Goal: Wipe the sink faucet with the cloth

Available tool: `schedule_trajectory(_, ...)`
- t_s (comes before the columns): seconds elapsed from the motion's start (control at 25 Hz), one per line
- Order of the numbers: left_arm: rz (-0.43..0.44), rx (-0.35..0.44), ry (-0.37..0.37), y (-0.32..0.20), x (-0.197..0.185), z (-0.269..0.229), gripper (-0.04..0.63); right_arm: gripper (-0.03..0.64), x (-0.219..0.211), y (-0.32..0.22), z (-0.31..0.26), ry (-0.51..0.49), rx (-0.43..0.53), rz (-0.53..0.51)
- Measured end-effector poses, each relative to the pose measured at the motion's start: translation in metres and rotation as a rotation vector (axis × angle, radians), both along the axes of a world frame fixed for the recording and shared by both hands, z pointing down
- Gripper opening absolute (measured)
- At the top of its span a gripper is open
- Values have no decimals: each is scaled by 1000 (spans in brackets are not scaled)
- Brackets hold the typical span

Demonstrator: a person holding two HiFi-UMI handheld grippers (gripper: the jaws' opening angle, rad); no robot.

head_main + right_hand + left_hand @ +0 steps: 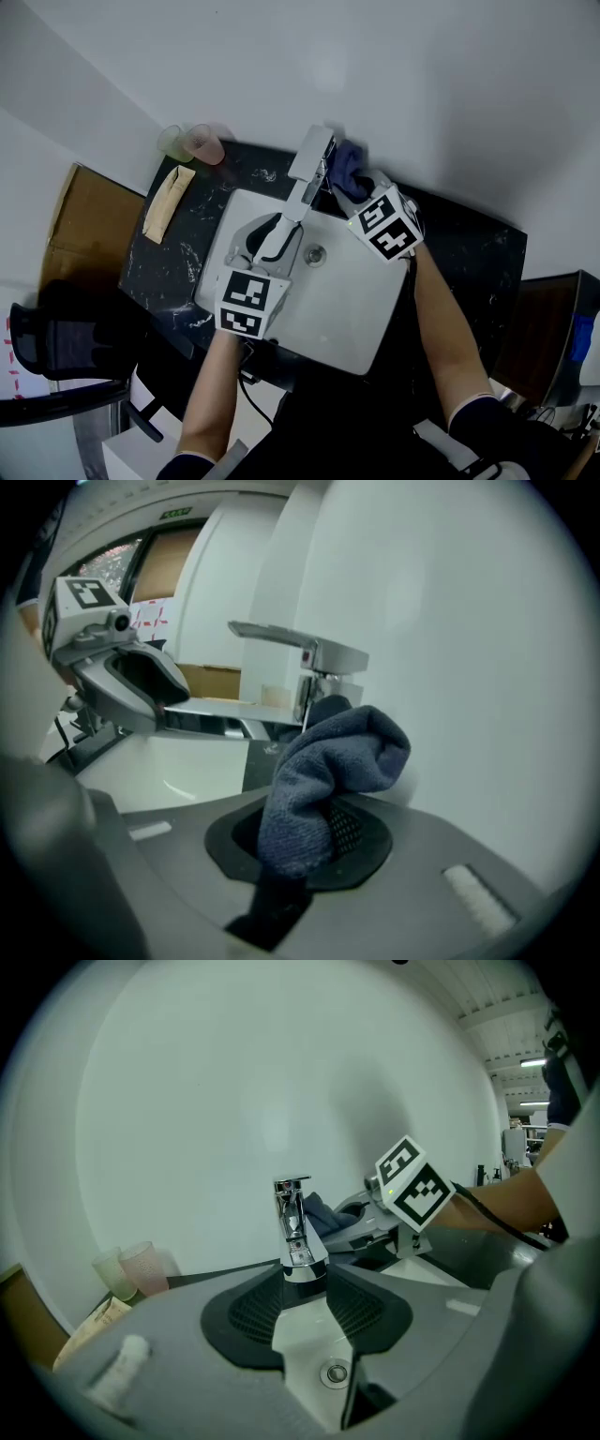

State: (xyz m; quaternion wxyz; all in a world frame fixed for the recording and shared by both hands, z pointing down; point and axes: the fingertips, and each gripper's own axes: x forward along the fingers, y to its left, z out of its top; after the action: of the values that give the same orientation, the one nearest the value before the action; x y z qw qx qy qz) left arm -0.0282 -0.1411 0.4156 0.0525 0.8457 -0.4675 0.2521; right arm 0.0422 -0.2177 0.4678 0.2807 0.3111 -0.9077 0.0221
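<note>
Two hand-held grippers are over the white rectangular ceramic sink (356, 300), and we judge the wiping step to be only just beginning. The right gripper (358, 195) is clenched on the dark blue terry cloth (328, 761), whose soft, looped bundle bulges up out of the jaws. In the head view that cloth sits close beside the rear of the polished chrome single-lever faucet (309, 169), though we cannot tell whether it touches. The left gripper (265, 236) is released, its jaws apart with only the basin and the round metal drain (336, 1372) showing between them. The faucet's squared spout points at it from just beyond the fingertips.

Next, we think, the cloth must be pressed onto the metal and drawn along the lever, body and spout. The chrome looks hard, smooth and mirror-bright, so the cloth should slide easily. The flat lever's edges and the narrow space behind the base will need the pliant fabric wrapped round them. The black marbled stone countertop (183, 267) around the sink looks glossy
</note>
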Motion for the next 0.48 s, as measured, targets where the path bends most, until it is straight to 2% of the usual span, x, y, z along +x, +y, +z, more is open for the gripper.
schedule_trajectory(0.24,1,1,0,0,0,0,144,60,0,-3,25,120,-78,-13)
schedule_trajectory(0.48,3,-1,-2,0,0,0,144,60,-20,32,32,171,-103,-147)
